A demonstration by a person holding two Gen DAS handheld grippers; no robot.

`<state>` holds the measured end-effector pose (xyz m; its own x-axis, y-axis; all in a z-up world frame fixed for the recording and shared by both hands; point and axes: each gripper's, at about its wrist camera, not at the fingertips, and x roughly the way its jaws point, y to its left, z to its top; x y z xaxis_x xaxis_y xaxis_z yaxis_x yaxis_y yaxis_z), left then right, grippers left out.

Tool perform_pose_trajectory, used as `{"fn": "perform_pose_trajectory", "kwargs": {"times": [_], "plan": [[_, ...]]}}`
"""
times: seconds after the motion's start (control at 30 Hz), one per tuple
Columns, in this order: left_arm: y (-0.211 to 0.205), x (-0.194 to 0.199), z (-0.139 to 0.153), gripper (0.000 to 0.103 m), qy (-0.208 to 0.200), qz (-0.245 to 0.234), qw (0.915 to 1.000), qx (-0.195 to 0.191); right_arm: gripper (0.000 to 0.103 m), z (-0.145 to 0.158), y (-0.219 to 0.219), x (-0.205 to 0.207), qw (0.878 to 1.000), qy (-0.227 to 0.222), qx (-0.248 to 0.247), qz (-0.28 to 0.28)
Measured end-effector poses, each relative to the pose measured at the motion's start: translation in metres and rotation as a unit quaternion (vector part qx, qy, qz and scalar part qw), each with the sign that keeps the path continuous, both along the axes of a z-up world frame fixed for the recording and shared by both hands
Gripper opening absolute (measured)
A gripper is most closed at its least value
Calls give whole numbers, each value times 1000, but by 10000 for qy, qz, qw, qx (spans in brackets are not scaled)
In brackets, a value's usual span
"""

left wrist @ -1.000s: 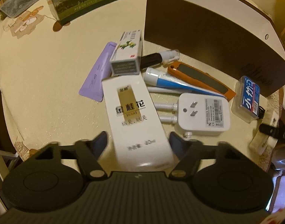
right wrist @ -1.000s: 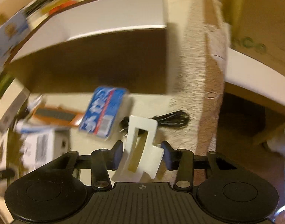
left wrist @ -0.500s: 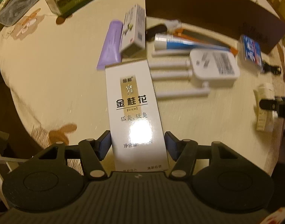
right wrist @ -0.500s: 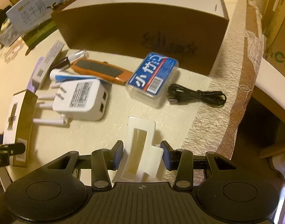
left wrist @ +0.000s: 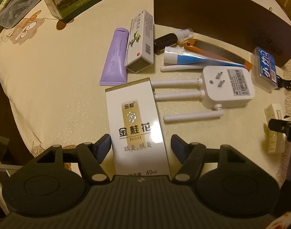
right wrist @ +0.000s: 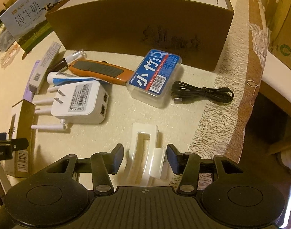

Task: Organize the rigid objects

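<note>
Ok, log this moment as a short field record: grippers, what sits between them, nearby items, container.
left gripper: open, jaws just widened, astride the white and gold carton
right gripper: open, jaws just widened, astride the white plastic bracket
nearby: wifi repeater, floss box, black cable
container: brown box behind

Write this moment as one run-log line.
left gripper: open astride white-gold carton | right gripper: open astride white plastic bracket

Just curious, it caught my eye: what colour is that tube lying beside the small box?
The tube is pale purple, seen best from the left wrist.
</note>
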<state>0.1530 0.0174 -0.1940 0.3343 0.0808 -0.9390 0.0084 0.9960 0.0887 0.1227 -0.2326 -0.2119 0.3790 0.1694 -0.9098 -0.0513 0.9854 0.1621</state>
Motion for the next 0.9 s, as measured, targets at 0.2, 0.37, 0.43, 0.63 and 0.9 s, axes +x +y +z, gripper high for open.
{"fn": "perform_pose_trajectory", "kwargs": {"times": [0.2,0.37,0.43,0.63,0.9], "plan": [[1,-3,1,59,-71,-30,10000,34,39,1,0,-3,10000,-15,-33,51],[-1,-8,8,58,-165,-125,9997,105,39,7,-3,-6,10000,-29,9,39],[-1,-11,14,58,-213,-159,9996,134,38,14,-4,-7,9999,-85,53,21],[-3,-15,39,58,-477,-255,9985,129,39,37,-6,-7,9995,-297,146,16],[-14,-5,74,58,-819,-523,9952,66,38,69,-9,3,9977,-612,283,55]]}}
